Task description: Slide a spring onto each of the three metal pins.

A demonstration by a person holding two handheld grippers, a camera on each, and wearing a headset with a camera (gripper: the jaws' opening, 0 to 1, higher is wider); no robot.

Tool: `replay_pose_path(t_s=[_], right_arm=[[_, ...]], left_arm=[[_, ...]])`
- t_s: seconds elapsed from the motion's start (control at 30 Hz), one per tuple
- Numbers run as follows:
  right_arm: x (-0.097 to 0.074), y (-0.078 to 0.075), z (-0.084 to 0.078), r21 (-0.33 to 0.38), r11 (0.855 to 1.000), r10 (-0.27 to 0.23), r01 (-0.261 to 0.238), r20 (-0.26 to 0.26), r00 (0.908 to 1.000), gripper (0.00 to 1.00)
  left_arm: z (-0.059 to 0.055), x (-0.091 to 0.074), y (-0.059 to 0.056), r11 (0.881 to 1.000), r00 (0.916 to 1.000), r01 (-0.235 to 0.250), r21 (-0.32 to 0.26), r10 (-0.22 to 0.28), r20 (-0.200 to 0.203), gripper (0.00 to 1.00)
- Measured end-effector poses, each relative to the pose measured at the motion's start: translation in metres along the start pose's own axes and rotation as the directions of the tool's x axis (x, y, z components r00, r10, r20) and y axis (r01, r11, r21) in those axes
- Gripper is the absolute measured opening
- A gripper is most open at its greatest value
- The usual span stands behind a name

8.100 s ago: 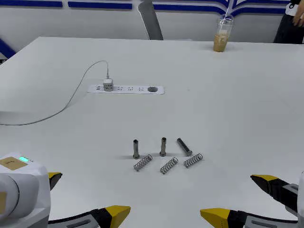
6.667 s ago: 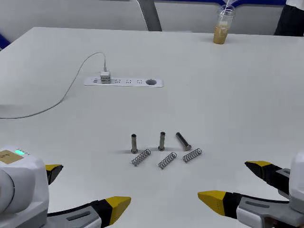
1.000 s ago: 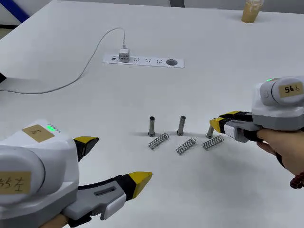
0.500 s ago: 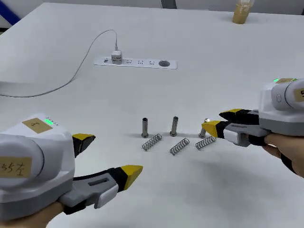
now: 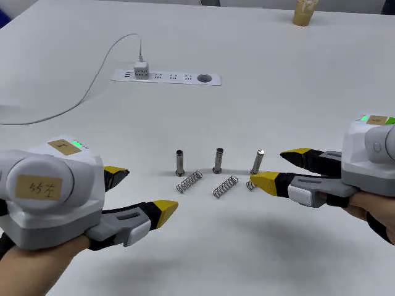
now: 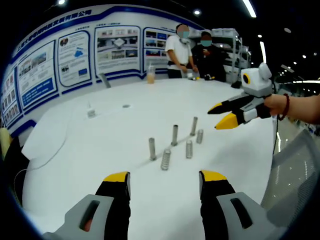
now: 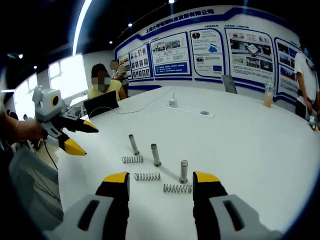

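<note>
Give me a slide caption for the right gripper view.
Open right gripper faces three standing pins, a spring lying by each, on a white table; left gripper open beyond.

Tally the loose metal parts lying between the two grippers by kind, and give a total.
Metal pins: 3
Springs: 3
Total: 6

Left tongs (image 5: 151, 187), right tongs (image 5: 267, 165), yellow-tipped, white housings (image 5: 62, 203), paper labels (image 5: 37, 185), green lights (image 5: 76, 145)
</note>
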State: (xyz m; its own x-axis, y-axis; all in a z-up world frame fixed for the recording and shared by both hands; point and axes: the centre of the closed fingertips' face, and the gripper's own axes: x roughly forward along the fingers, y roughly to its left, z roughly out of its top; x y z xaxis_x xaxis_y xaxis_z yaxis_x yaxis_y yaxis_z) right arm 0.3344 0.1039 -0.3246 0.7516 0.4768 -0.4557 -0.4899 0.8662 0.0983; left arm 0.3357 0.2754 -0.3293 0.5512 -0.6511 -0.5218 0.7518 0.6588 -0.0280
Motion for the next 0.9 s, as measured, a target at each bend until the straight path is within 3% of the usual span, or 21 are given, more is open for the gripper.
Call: replay_pose_path(t_s=[0.1,0.27,0.63,0.9], right_arm=[[-0.002,0.003,-0.001,0.005,1.0,0.013,-0.013,0.014,0.9998,0.55],[-0.005,0.011,-0.007,0.049,0.998,0.032,-0.032,0.011,0.9994,0.59],[-0.015,0.023,-0.019,0.006,0.999,0.043,-0.043,-0.004,0.9991,0.59],[-0.021,0.027,-0.018,0.03,0.998,0.049,-0.05,0.022,0.9985,0.62]], left_arm=[[-0.001,0.008,0.001,1.0,1.0,0.004,0.011,-0.004,-0.002,0.53],[-0.006,0.023,-0.003,0.999,0.9991,0.042,-0.027,-0.042,-0.01,0.46],[-0.008,0.053,-0.003,0.996,0.9972,0.071,0.056,-0.07,-0.025,0.34],[-0.016,0.071,-0.001,0.992,0.9956,0.085,0.09,-0.082,-0.046,0.25]])
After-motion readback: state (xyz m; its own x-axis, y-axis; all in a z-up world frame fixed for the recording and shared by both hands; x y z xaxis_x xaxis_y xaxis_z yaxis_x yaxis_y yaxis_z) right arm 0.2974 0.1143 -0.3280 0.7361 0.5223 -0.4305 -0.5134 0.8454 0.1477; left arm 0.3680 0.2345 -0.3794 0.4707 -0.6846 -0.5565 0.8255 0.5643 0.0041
